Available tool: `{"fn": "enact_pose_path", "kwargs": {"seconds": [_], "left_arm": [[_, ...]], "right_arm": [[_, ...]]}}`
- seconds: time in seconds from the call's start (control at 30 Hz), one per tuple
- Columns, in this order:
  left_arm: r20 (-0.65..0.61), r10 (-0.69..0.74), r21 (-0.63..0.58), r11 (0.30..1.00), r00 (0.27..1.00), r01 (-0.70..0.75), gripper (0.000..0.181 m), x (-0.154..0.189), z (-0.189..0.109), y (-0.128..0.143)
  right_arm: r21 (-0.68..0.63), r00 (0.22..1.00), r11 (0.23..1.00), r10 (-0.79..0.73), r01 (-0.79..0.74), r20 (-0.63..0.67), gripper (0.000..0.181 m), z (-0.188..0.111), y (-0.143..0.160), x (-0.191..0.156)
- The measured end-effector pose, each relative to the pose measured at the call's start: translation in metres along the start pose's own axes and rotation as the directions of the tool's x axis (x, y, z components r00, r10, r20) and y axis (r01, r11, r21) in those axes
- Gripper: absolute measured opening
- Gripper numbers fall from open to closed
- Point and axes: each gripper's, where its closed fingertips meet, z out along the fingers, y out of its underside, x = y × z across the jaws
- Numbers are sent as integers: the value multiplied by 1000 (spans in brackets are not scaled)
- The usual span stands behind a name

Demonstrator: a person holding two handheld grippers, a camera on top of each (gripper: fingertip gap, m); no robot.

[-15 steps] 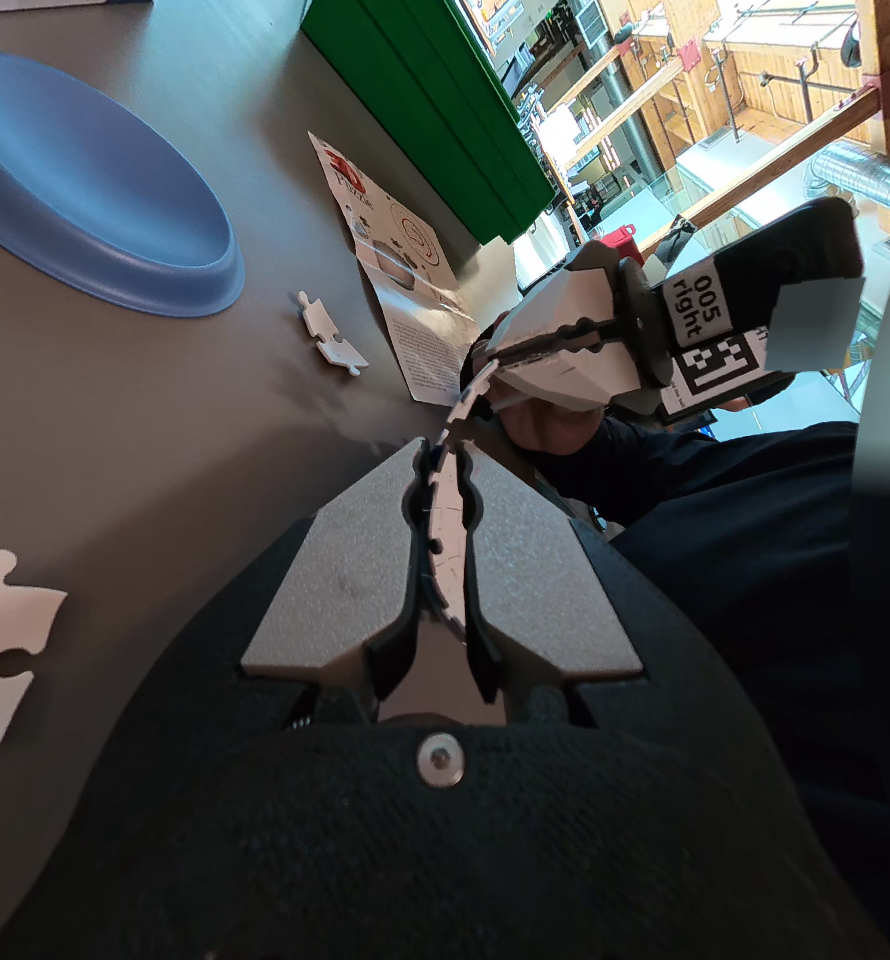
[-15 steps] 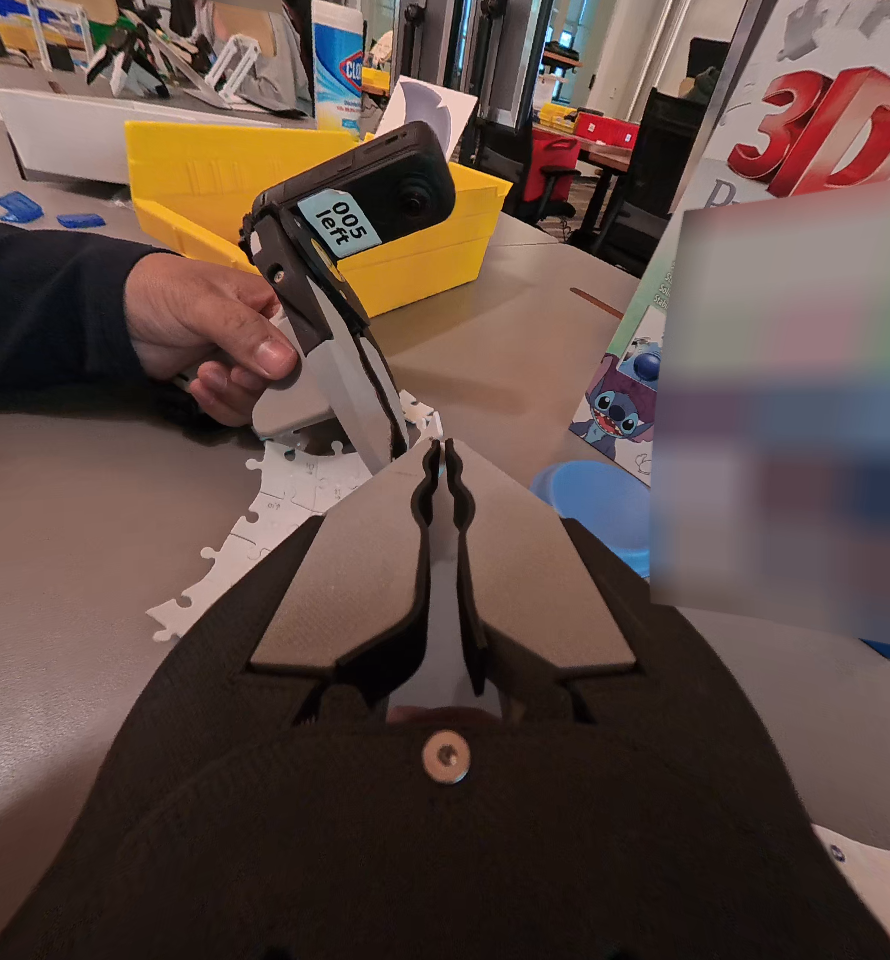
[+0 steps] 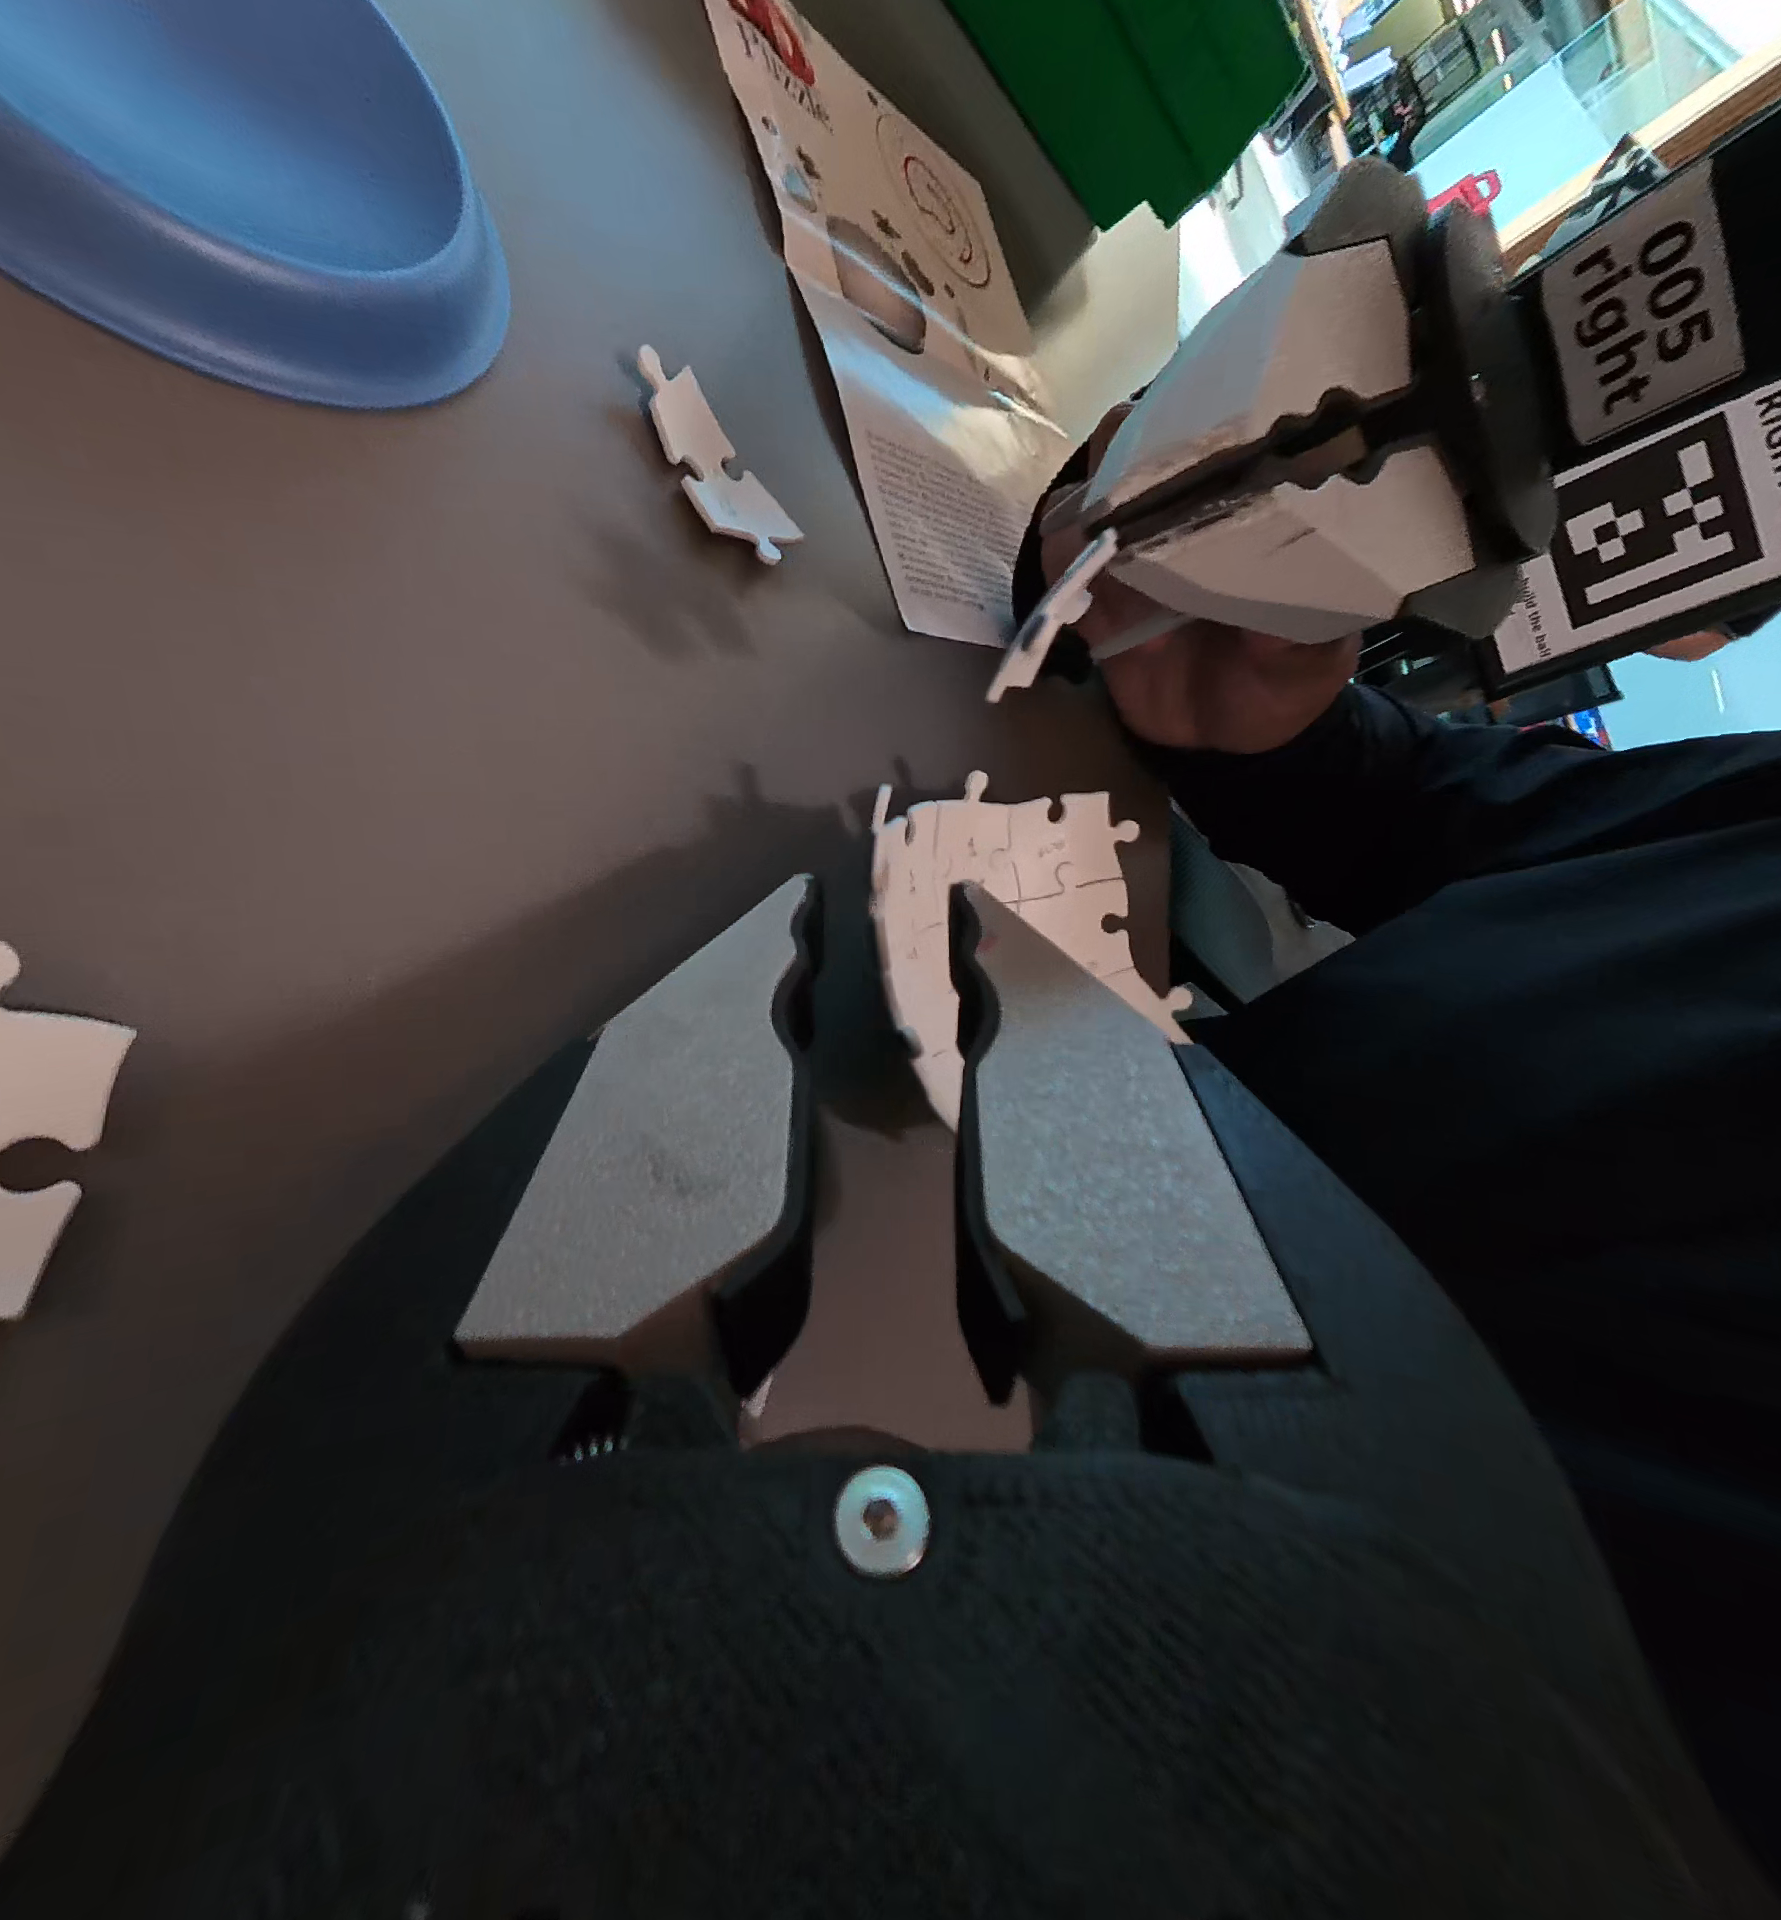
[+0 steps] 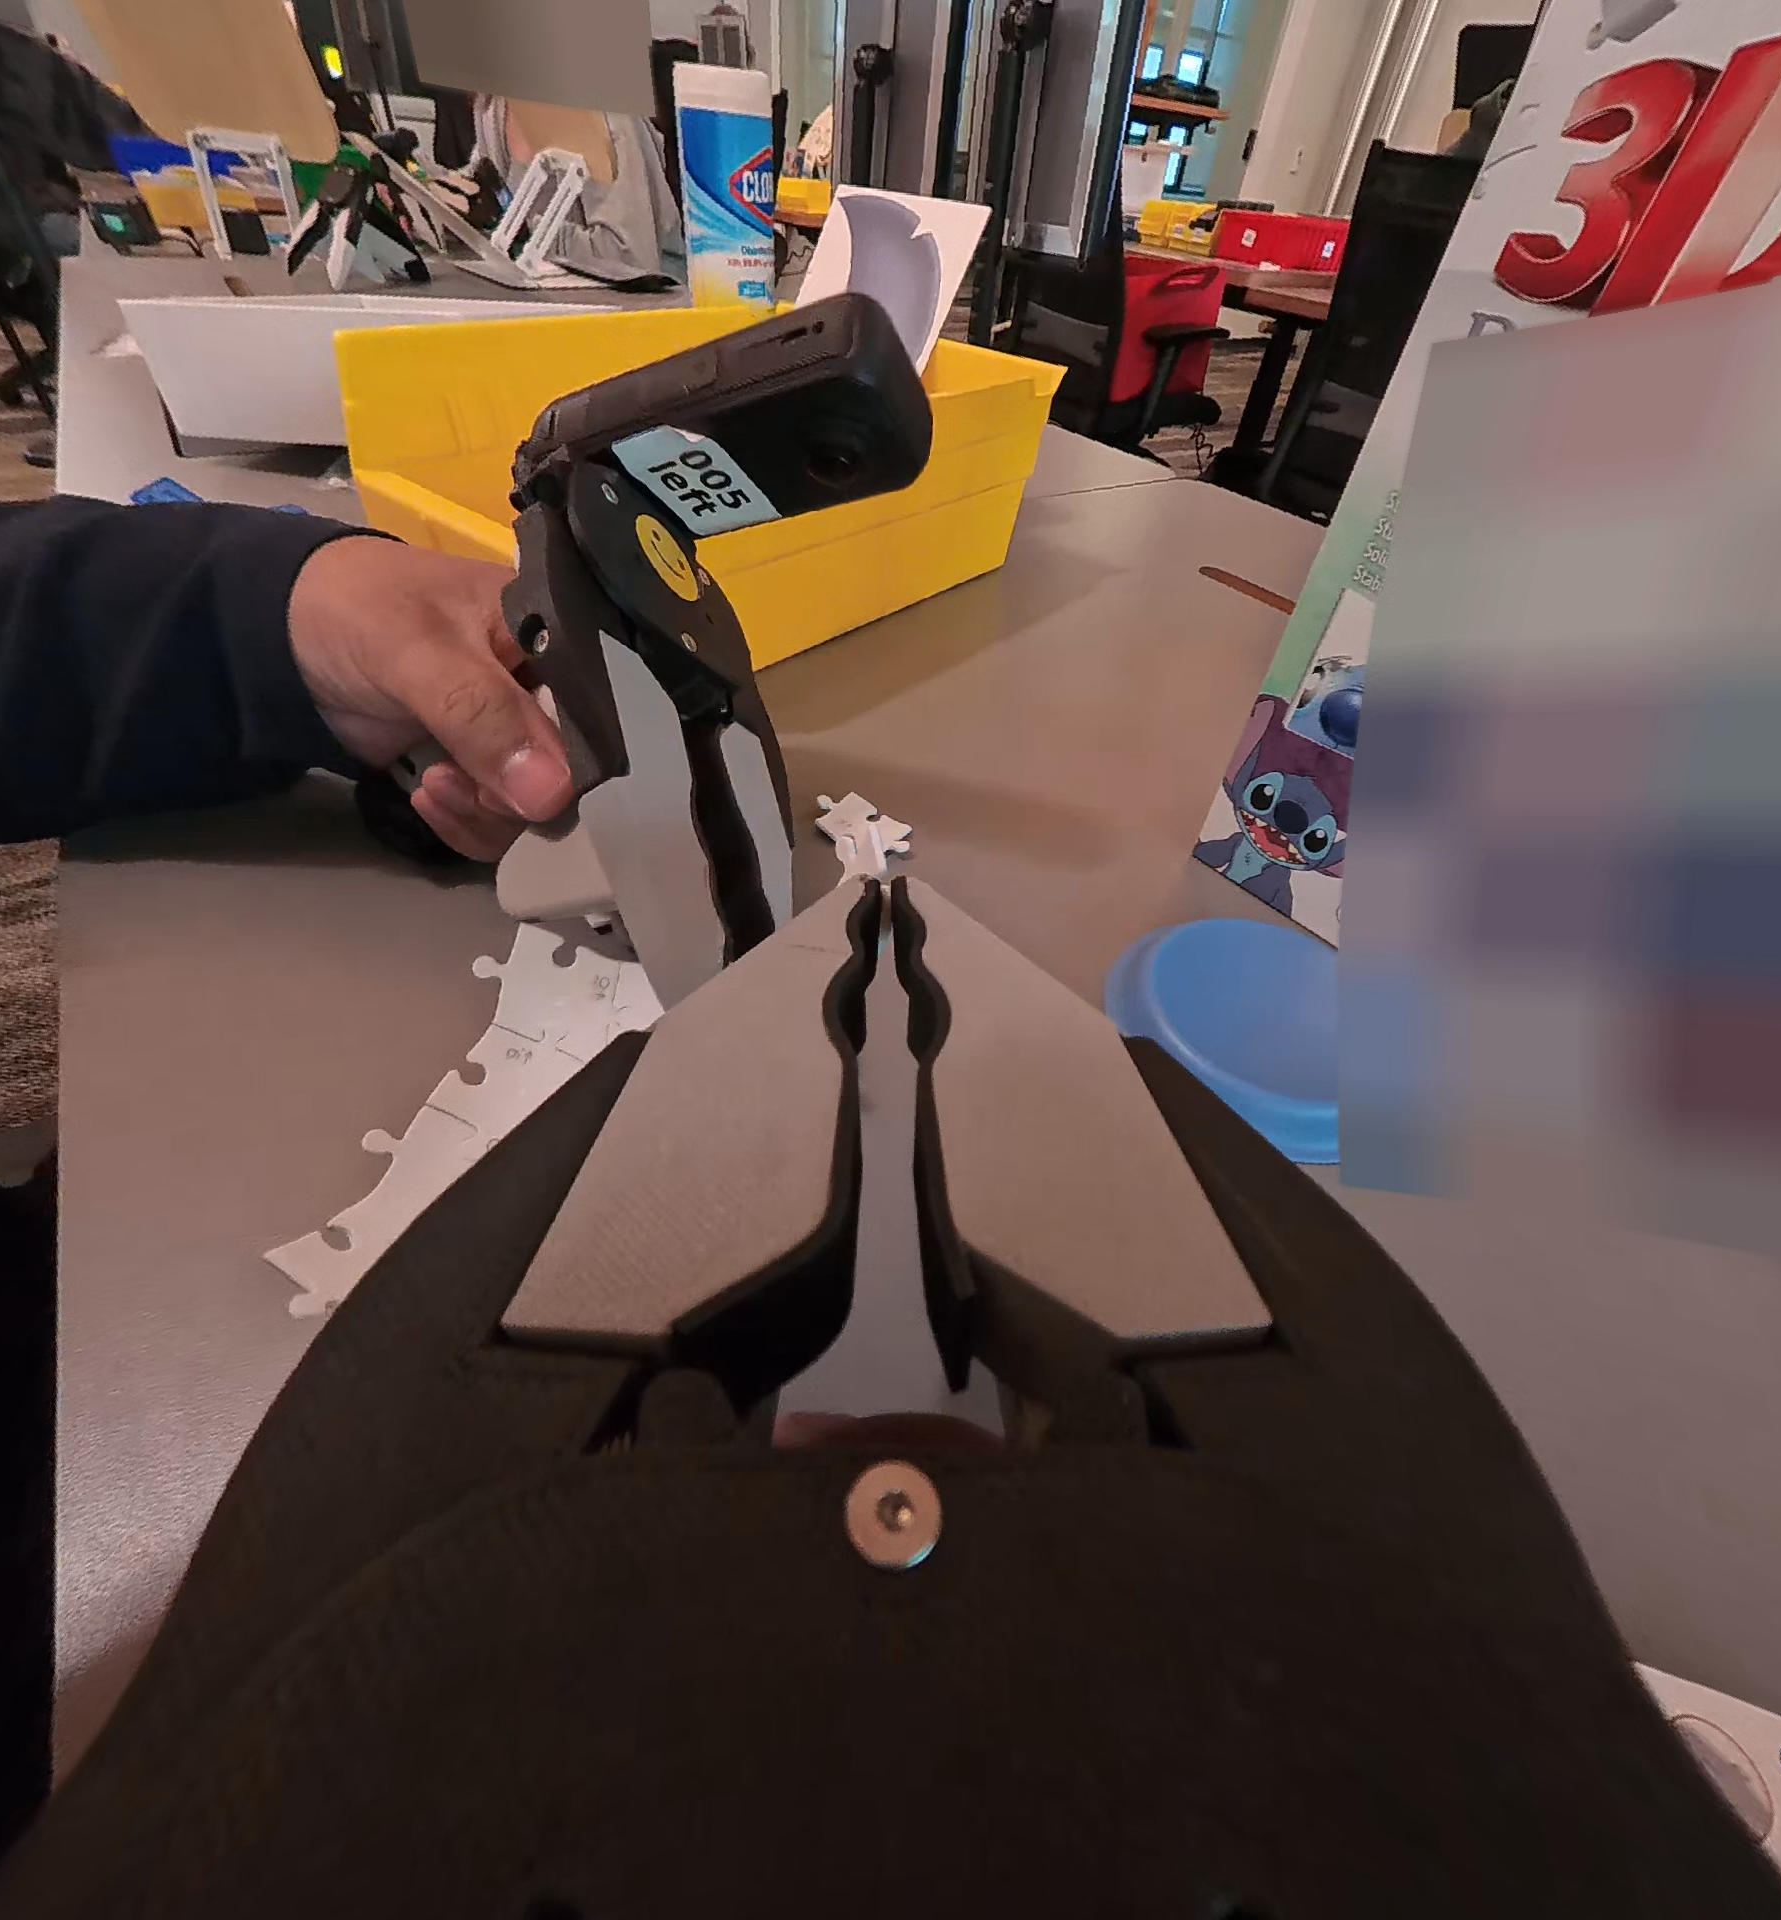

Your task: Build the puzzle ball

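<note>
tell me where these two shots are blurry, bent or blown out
Left wrist view: the blue dish and the loose puzzle piece at the left edge are motion-smeared, the windows top right are blown out, the table tilts. Right wrist view: sharp; wide-angle lens bends the edges; a mosaic patch covers the right side.

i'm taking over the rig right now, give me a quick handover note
Left tongs: open, holding nothing, fingers either side of the edge of the joined strip, which lies on the table.
Right tongs: shut on a single puzzle piece, held in the air above and apart from the strip.
Loose pieces on the table: a joined pair near the blue dish, one large piece at the left edge.
Done: one curved strip of several pieces.
Left: fit the held piece, add the loose ones, close the ball.
</note>
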Motion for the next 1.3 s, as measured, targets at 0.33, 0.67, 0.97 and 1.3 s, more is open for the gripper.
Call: {"fn": "enact_pose_path", "kwargs": {"seconds": [0.33,0.67,0.97,1.3], "left_arm": [[-5,0,-10,1000,1000,0,9,0,3,-1],[13,77,-10,997,997,-77,0,3,8,-5],[-156,34,230,973,987,3,0,21,-15,-32],[-160,57,283,959,985,-10,0,24,-20,-36]], "right_arm": [[-21,999,1000,8,-8,34,0,2,3,-6],[-31,998,999,10,-8,57,0,3,4,-9],[101,975,981,145,-163,169,0,0,-22,-9],[49,969,985,155,-167,194,0,16,-18,-6]]}}
